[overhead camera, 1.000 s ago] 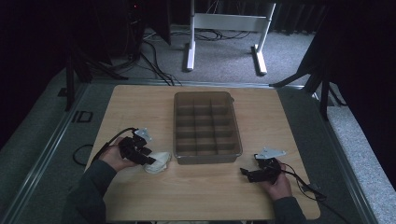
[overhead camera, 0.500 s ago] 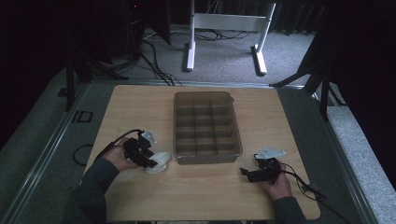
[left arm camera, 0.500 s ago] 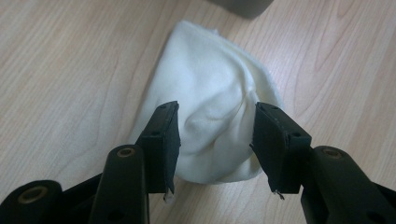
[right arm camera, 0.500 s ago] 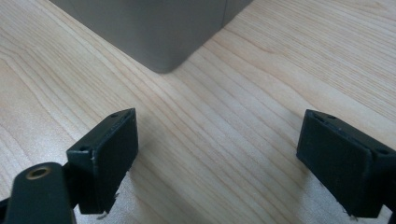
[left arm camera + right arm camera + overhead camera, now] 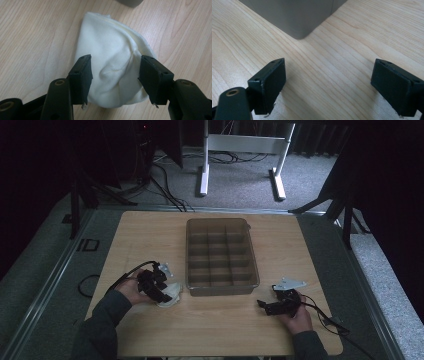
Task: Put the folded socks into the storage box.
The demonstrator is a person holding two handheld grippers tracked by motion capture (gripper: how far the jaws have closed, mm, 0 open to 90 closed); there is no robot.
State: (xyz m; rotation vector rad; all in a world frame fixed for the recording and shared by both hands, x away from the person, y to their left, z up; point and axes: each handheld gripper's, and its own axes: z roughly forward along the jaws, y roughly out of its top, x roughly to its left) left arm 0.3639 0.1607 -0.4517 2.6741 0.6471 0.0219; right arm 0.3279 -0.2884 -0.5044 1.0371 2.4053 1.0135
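At seven o'clock from the tray [image 5: 222, 291], the left gripper [image 5: 115, 75], spread astride the sock [image 5: 112, 62], should pinch its middle; the right gripper [image 5: 329, 87] rests spread, empty.

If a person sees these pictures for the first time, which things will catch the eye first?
Probably the grey divided tray, standing at the middle of the wooden table. Next, the white cloth bundle lying left of the tray's near corner, with the left claw open around it. The right claw is open over bare wood near the tray's other near corner.

White cloth [image 5: 112, 65], soft, crumpled into a rounded mound; possibly a sock. Lying on wooden table [image 5: 150, 235], beside compartmented tray [image 5: 220, 255], near-left corner.
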